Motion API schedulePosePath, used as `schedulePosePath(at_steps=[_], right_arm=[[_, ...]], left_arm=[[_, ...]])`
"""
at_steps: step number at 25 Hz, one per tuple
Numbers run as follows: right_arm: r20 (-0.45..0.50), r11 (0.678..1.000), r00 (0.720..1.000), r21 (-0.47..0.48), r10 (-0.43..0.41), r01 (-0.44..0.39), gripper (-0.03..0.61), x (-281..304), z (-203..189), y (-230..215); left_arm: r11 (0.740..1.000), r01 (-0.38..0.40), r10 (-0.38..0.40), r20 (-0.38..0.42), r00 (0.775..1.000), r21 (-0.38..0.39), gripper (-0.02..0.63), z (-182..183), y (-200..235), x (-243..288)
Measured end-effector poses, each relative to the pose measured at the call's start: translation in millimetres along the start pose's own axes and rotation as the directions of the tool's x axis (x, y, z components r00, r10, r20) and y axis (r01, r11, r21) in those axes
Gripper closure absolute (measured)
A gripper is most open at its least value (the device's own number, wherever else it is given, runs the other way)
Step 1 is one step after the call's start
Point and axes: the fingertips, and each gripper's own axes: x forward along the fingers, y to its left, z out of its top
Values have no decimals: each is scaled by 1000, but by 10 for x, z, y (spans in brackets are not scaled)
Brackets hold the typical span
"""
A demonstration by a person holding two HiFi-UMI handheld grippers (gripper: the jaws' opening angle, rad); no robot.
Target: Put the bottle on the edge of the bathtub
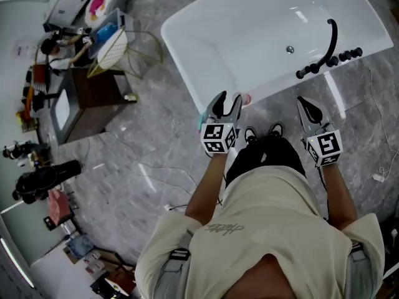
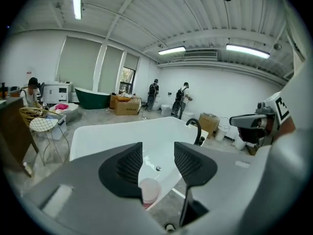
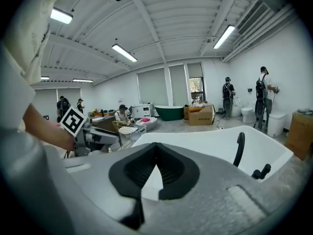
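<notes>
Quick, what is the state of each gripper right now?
Left gripper: open; the bottle shows low between its fingers, not gripped.
Right gripper: closed, empty.

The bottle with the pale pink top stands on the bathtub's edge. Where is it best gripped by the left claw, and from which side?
Probably by its round sides just under the top, from above. The bottle seems to stand upright on the bathtub edge, its top towards the left claw, whose jaws are apart, so a pad could come down on each side.
</notes>
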Motion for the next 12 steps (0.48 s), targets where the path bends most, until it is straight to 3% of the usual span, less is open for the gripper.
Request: schedulePosePath(at_steps=[4, 8, 12], right_arm=[[73, 998, 997, -55, -9, 13, 577, -65, 342, 78], [136, 994, 991, -102, -10, 24, 577, -75, 699, 123], [208, 991, 978, -130, -13, 40, 577, -126, 1020, 147]], left_arm=[[999, 49, -48, 43, 998, -5, 473, 293, -130, -199], [999, 33, -36, 86, 996, 39, 492, 686, -87, -389], [999, 17, -23, 134, 991, 43, 591, 1028, -71, -564]])
